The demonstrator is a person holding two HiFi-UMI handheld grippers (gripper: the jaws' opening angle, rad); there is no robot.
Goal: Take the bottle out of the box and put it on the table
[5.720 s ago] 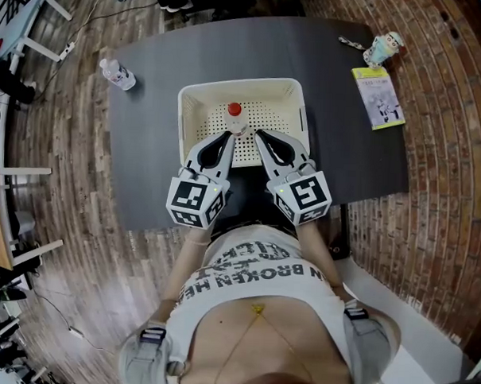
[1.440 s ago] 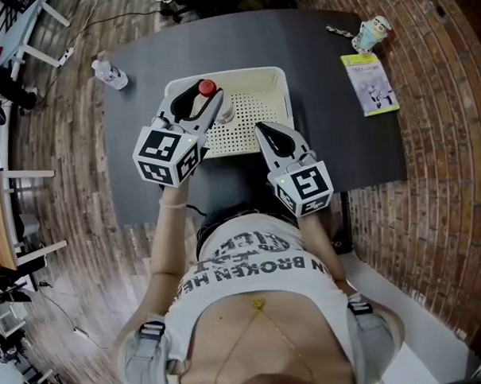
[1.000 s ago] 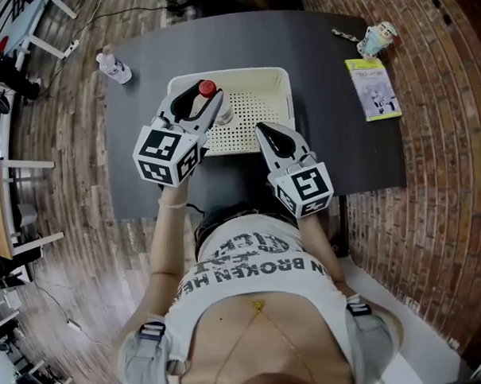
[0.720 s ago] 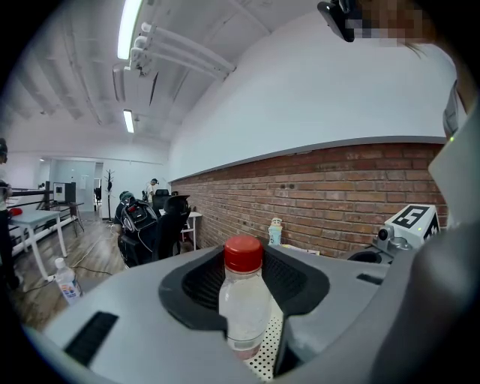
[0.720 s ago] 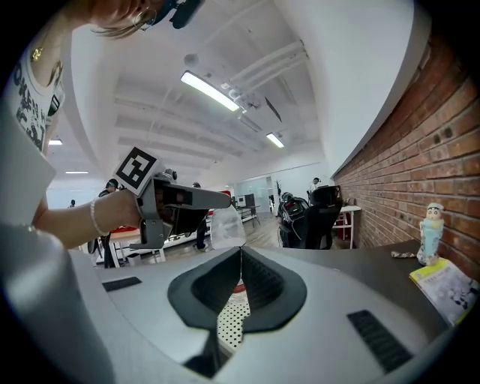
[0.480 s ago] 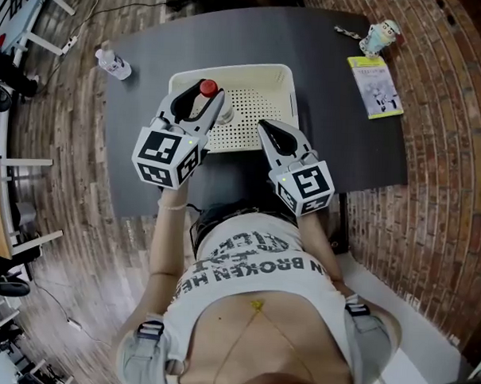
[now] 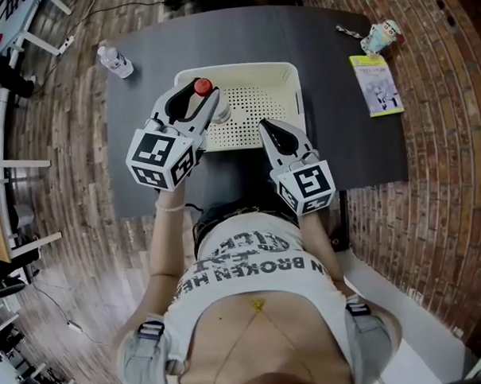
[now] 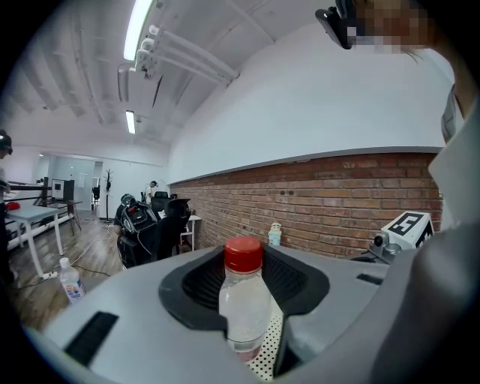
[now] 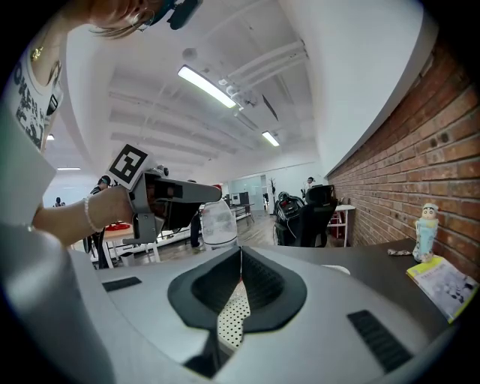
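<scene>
A clear bottle (image 7: 203, 94) with a red cap (image 8: 243, 254) is held upright over the left part of the white perforated box (image 7: 266, 70). My left gripper (image 7: 198, 100) is shut on the bottle's body (image 8: 241, 307), just under the cap. The right gripper view shows the same bottle (image 9: 219, 222) raised in that gripper. My right gripper (image 7: 269, 130) hovers at the box's front edge, right of the bottle. Its jaws (image 9: 240, 251) are shut with nothing between them. The box stands on the dark table (image 7: 339, 128).
A second small bottle (image 7: 116, 61) stands at the table's far left corner. A booklet (image 7: 376, 86) and a small figurine (image 7: 384, 34) lie at the far right. The person's body is against the table's near edge.
The left gripper, which lifted the bottle from the box floor several seconds ago, has carried it slightly left toward the box's left rim. The right gripper has stayed at the front edge.
</scene>
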